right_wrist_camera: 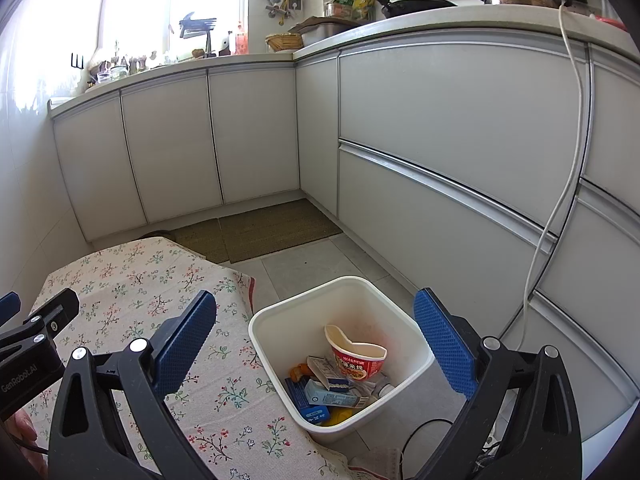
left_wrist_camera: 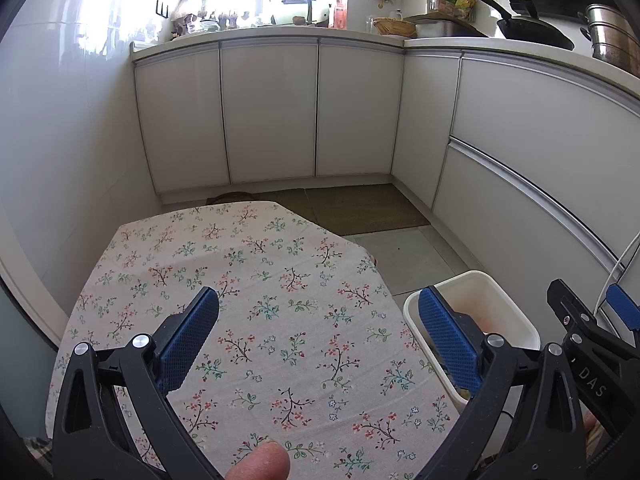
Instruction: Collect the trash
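Note:
A white bin [right_wrist_camera: 408, 332] stands on the floor beside the table, seen from above in the right wrist view. In it lie a red noodle cup [right_wrist_camera: 354, 354], small cartons [right_wrist_camera: 332, 394] and other wrappers. My right gripper [right_wrist_camera: 316, 344] hangs open above the bin with nothing between its fingers. My left gripper [left_wrist_camera: 320, 344] is open over the floral tablecloth [left_wrist_camera: 256, 288], also holding nothing. The bin's rim [left_wrist_camera: 516, 312] shows at the right of the left wrist view, partly behind a blue pad. No loose trash shows on the cloth.
White cabinets [left_wrist_camera: 272, 108] wrap around the back and right. A woven mat [right_wrist_camera: 276, 230] lies on the tiled floor beyond the table. A white cable [right_wrist_camera: 568, 152] hangs down the cabinet front by the bin. Pans and pots sit on the counter [right_wrist_camera: 436, 12].

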Demonstrator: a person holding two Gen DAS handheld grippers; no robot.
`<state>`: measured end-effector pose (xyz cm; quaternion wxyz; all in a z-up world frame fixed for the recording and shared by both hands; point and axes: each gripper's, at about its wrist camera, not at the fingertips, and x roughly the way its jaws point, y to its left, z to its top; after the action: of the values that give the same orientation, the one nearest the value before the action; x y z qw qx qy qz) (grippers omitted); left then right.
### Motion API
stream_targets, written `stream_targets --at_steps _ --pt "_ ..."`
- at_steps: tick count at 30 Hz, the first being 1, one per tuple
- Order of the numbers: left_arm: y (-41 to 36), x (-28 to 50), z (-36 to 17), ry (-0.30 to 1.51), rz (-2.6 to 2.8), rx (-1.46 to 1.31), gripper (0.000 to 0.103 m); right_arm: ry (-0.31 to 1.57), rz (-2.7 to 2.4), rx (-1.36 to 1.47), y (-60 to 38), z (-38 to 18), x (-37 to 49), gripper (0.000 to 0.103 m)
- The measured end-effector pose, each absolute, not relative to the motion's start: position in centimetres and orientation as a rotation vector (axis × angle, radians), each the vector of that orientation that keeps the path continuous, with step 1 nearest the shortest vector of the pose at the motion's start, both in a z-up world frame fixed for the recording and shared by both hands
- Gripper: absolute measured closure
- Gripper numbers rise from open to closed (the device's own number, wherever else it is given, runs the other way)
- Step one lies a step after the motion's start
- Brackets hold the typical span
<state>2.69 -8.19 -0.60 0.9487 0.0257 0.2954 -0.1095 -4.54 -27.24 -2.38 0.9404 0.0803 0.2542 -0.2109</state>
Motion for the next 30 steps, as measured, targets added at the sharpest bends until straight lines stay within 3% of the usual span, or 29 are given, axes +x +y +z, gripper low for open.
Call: stream_targets --at_steps 30 --pt "-7.62 3.10 -1.30 0.630 -0.213 0.029 0.007 0.529 -0.419 0.160 -27.35 -2.66 -4.31 0.007"
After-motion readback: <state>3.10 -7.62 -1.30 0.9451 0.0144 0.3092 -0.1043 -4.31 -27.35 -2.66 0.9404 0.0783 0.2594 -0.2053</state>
